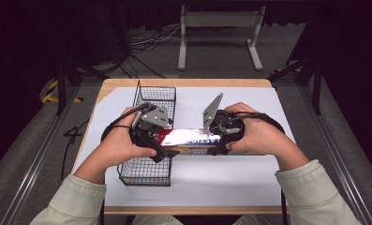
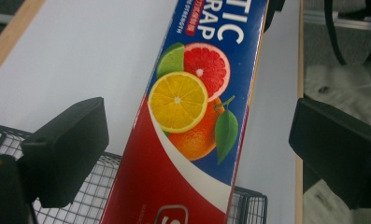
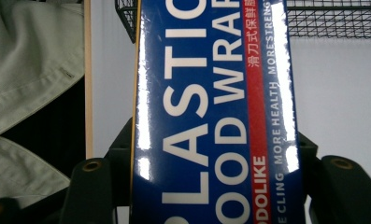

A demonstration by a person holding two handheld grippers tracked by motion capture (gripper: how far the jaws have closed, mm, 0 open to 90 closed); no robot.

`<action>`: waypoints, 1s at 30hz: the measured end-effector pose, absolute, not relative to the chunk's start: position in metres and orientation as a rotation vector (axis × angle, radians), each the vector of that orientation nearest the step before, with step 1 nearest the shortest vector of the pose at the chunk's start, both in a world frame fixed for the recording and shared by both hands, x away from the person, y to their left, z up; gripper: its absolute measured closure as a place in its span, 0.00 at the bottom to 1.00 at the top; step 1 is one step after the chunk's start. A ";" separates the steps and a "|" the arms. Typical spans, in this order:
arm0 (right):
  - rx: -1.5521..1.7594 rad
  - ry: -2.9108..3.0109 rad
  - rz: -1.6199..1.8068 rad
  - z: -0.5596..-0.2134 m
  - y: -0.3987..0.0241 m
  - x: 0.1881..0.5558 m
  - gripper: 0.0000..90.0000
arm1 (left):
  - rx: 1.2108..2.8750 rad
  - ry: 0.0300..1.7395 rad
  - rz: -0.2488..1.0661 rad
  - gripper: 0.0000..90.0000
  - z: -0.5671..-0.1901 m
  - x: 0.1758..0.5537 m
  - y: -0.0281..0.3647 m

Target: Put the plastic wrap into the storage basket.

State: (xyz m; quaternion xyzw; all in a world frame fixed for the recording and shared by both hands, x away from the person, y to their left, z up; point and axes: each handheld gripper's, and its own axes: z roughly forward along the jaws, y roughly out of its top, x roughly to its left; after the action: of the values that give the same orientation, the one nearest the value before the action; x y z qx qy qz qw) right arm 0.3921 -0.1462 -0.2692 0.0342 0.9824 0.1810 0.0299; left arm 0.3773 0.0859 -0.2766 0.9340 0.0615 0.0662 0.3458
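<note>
Right gripper view puts your right gripper [image 3: 211, 196] at the heart of this: its black jaws stand on either side of the plastic wrap box [image 3: 211, 112] and press on its long edges, so that hand carries the box by one end. You hold it flat, label up, which keeps the long box level as it spans the gap toward the wire basket [image 3: 332, 18].

Your left gripper [image 2: 197, 154] is wide open. In the left gripper view its two pads [image 2: 66, 149] stand well apart, with the red end of the box between them and clear space on both sides; they touch nothing. That reads as a hand set to steady or take over the far end, not yet gripping.

From the high view, the box [image 1: 193, 139] lies across the table between your hands, its red end over the near right rim of the basket [image 1: 144, 176], its blue end in your right gripper [image 1: 219, 140]. Your left gripper [image 1: 161, 151] hovers over the basket's right side.

What stands in the way is the basket itself: the box looks long against its opening, so lengthways or tilted is probably how it goes in. The white table [image 1: 249, 187] around it is otherwise bare, and your sleeve [image 3: 29, 70] lies near the table edge.
</note>
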 end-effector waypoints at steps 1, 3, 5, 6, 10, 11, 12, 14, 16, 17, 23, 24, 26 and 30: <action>0.081 3.029 0.566 -0.269 -0.146 0.393 0.45 | 2.441 0.141 0.167 0.07 -0.278 0.377 0.083; 0.073 3.034 0.583 -0.270 -0.146 0.393 0.45 | 2.462 0.132 0.160 0.07 -0.281 0.377 0.079; 0.068 3.036 0.590 -0.270 -0.146 0.393 0.45 | 2.475 0.123 0.164 0.07 -0.283 0.378 0.077; 0.058 3.043 0.593 -0.270 -0.146 0.394 0.45 | 2.485 0.123 0.164 0.07 -0.285 0.378 0.074; 0.053 3.045 0.595 -0.271 -0.144 0.394 0.45 | 2.503 0.118 0.149 0.08 -0.289 0.380 0.068; 0.050 3.045 0.599 -0.271 -0.144 0.394 0.45 | 2.516 0.110 0.146 0.08 -0.290 0.380 0.066; 0.050 3.045 0.599 -0.271 -0.144 0.394 0.45 | 2.516 0.110 0.146 0.09 -0.290 0.380 0.066; 0.040 3.051 0.587 -0.272 -0.143 0.393 0.45 | 2.524 0.096 0.127 0.10 -0.292 0.381 0.064; 0.020 3.057 0.572 -0.273 -0.141 0.392 0.45 | 2.539 0.099 0.107 0.12 -0.294 0.383 0.063; 0.013 3.057 0.577 -0.274 -0.140 0.392 0.45 | 2.550 0.098 0.109 0.13 -0.295 0.383 0.061; -0.038 3.066 0.547 -0.277 -0.135 0.392 0.45 | 2.625 0.096 0.043 0.26 -0.302 0.387 0.053; -0.039 3.065 0.544 -0.277 -0.134 0.391 0.45 | 2.623 0.104 0.030 0.28 -0.302 0.387 0.053; -0.053 3.061 0.544 -0.278 -0.133 0.391 0.45 | 2.632 0.093 0.026 0.32 -0.303 0.389 0.052; -0.082 3.059 0.531 -0.279 -0.132 0.391 0.45 | 2.656 0.041 0.016 0.42 -0.303 0.387 0.048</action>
State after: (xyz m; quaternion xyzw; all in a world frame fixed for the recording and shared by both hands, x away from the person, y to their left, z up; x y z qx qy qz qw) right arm 0.3911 -0.1320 -0.2787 -0.0263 0.9848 0.1711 0.0176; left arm 0.3870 0.0483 -0.3026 0.9706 0.0151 0.0057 0.2400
